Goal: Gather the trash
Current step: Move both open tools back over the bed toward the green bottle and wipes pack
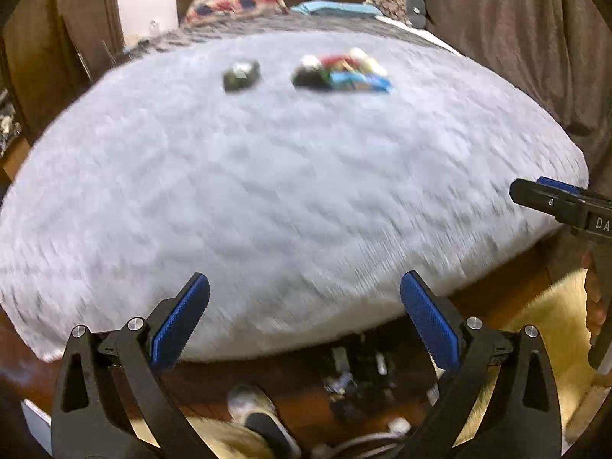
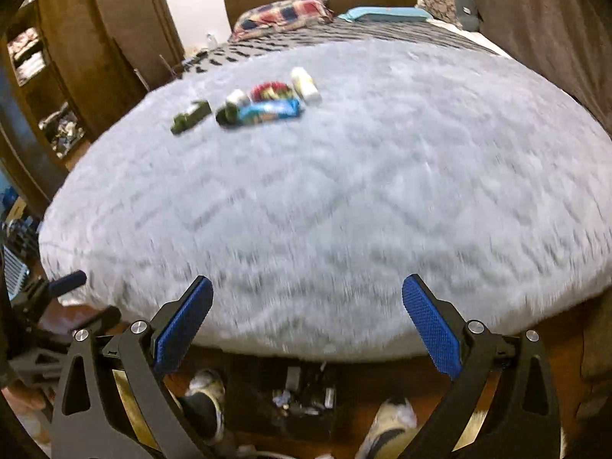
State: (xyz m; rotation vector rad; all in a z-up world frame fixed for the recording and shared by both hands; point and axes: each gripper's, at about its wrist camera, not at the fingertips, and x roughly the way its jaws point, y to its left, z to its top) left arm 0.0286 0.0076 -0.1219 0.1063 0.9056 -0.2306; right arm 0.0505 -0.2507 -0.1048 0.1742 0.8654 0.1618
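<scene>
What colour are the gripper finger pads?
Blue, textured pads; clearest in the right wrist view.

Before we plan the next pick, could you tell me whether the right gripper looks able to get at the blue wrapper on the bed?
Probably yes. The right gripper is open and empty, and only bare grey blanket lies between it and the blue wrapper. It sits far across the bed, though, pressed against other litter.

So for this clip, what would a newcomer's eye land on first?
The fluffy grey blanket filling the bed, and the small bright heap of trash lying on its far half, with a dark green wrapper just left of the heap. Near the bottom edge, both blue-padded claws stand wide open and empty: the left claw and the right claw, over the bed's near edge.
</scene>
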